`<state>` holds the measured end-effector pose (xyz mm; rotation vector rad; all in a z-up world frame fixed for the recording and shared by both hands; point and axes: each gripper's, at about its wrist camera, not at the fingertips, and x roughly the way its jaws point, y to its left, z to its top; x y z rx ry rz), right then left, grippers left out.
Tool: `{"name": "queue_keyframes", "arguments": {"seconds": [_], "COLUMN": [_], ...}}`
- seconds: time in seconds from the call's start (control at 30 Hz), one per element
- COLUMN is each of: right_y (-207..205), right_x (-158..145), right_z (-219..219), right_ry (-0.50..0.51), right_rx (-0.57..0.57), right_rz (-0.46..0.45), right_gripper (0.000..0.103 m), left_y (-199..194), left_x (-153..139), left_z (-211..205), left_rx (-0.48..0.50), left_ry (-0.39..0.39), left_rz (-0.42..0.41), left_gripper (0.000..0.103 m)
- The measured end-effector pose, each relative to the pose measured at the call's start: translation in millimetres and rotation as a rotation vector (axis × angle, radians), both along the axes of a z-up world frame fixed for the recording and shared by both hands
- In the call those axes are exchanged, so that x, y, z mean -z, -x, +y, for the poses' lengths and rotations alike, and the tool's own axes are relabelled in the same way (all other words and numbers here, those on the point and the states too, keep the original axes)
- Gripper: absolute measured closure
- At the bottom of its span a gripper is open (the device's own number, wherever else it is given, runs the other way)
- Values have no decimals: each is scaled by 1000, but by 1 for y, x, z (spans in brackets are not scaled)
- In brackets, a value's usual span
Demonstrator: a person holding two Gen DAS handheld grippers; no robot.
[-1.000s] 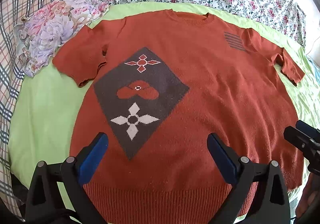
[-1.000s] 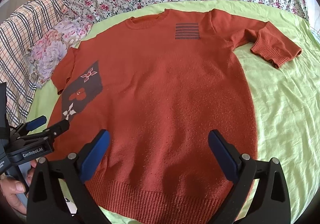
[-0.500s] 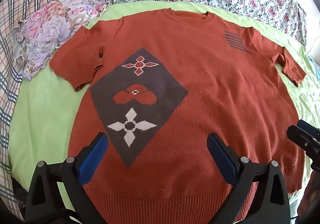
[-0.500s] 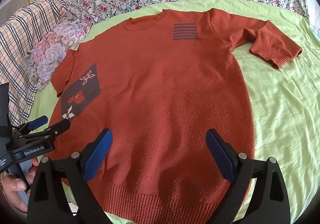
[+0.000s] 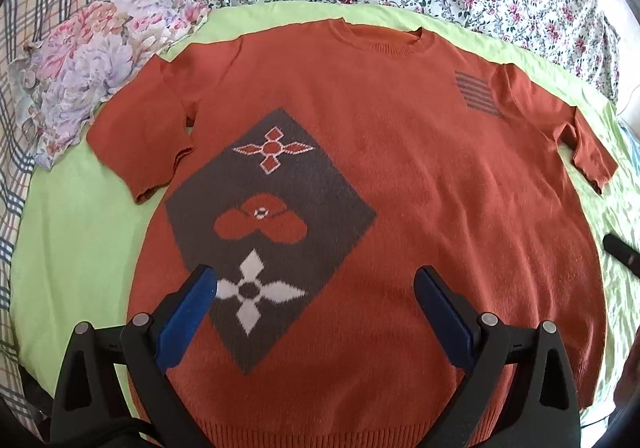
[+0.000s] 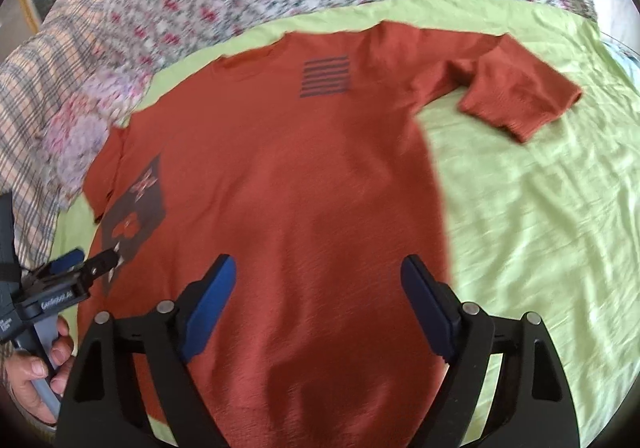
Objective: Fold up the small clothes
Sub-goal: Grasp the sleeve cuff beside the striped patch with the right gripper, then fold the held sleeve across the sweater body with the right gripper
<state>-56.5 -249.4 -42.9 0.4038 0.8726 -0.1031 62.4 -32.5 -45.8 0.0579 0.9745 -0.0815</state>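
on the green sheet point(image 5: 80, 248) the sweater point(image 5: 400, 208) lies flat beneath both spread, empty grippers; only the right view shows a hand point(image 6: 36, 372).

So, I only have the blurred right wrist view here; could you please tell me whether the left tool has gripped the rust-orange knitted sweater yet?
Observer: Not yet. The left tool is wide open over the lower front of the rust-orange knitted sweater, with no fabric pinched between its blue pads.
Operator: Thank you. Could you also tell me what the dark grey diamond patch shows? I only see its edge.
Observer: The dark grey diamond patch carries three motifs in a column: an orange cross at the top, an orange flower in the middle and a white four-petal flower at the bottom, just ahead of the left pad.
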Motion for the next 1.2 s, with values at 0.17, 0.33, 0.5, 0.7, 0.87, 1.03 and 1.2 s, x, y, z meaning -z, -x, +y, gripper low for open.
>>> {"name": "queue_keyframes", "arguments": {"seconds": [0.17, 0.33, 0.5, 0.7, 0.87, 1.03, 1.2], "right_y": [-14, -50, -89, -117, -114, -94, -135], "right_x": [-7, 0, 13, 38, 34, -8, -43], "right_z": [-57, -105, -127, -142, -146, -148, -89], "right_ry": [39, 60, 85, 151, 239, -158, -393], "right_rx": [98, 150, 144, 122, 155, 107, -85], "right_rz": [-5, 37, 82, 172, 185, -42, -152], "right_gripper": [24, 34, 35, 35, 92, 92, 92], "left_y": [-15, -32, -50, -71, -85, -86, -85], "left_x": [-2, -6, -6, 1, 7, 5, 1], "left_z": [-7, -18, -27, -36, -39, -41, -33], "left_rx": [9, 34, 51, 67, 78, 112, 125], "left_ry": [6, 15, 11, 7, 15, 34, 85], "left_rz": [8, 12, 13, 36, 42, 34, 36], "left_gripper": [4, 4, 4, 4, 5, 11, 11]}}
